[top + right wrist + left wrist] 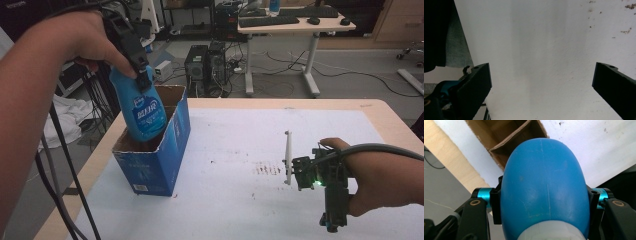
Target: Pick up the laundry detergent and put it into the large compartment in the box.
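Blue, smooth and rounded, the plastic bottle (143,110) hangs clamped near its white cap between the jaws of the left gripper (141,75), its base lowered into the open top of a tall blue cardboard box (152,167) whose bare brown inside shows beneath it in the left gripper view. The box stands at the left of the counter (235,200), which is covered in a white, lightly stained sheet. The right gripper (541,82) rests low over that sheet, well apart from the box, jaws wide apart with nothing between them.
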Motion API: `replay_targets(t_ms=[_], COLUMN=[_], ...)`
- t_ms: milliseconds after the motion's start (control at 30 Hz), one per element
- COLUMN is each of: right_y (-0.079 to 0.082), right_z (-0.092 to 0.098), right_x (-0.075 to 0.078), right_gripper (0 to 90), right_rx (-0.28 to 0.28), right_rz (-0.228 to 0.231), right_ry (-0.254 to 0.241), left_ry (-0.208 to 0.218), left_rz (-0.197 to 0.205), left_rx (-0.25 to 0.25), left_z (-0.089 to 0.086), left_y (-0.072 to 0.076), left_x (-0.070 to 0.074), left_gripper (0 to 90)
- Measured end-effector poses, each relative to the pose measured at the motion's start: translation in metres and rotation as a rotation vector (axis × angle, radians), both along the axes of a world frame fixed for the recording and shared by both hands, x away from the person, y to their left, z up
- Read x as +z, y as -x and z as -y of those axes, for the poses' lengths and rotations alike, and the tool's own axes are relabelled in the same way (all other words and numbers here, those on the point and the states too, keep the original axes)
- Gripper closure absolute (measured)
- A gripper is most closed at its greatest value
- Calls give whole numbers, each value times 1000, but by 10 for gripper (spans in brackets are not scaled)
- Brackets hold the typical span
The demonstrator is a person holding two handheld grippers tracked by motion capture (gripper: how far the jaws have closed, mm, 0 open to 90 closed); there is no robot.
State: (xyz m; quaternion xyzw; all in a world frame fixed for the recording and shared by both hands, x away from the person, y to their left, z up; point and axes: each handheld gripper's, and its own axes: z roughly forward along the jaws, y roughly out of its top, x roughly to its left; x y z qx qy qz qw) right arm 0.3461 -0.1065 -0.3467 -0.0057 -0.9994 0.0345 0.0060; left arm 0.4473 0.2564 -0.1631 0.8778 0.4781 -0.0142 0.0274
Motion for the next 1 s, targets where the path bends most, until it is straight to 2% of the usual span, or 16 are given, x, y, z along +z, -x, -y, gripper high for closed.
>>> replay_targets(t_ms=[33,100,133,233,267,300,433,633,700,867,1000], right_y=[0,1,0,0,1,1,0,1,1,1,1], right_z=[0,0,1,1,1,1,2,2,2,2,2], right_x=[0,0,0,1,1,1,1,2,2,2,1], right_gripper=[14,14,14,14,14,14,14,14,14,14,14], right_rx=[-3,-17,-1,-10,-15,-15,-6,-14,-15,-13,-11], right_rz=[1,1,0,6,5,5,6,9,8,9,9], right_ry=[0,7,3,-1,-1,-1,-8,-8,-10,-11,-9], left_ry=[-2,4,5,9,-5,-5,-38,-55,-64,-71,-68], left_rz=[-7,-13,-19,-15,-21,-21,-25,-27,-22,-22,-33], left_rx=[-18,-28,-38,-69,-100,-100,-194,-262,-304,-335,-330], left_z=[1,2,2,4,5,5,8,8,8,10,8], left_y=[0,-1,-1,-1,-1,-1,-1,1,2,3,1], left_x=[-9,-16,-20,-32,-35,-35,-49,-69,-76,-90,-102], left_gripper=[383,382,383,383,383,383,383,383,383,383,383])
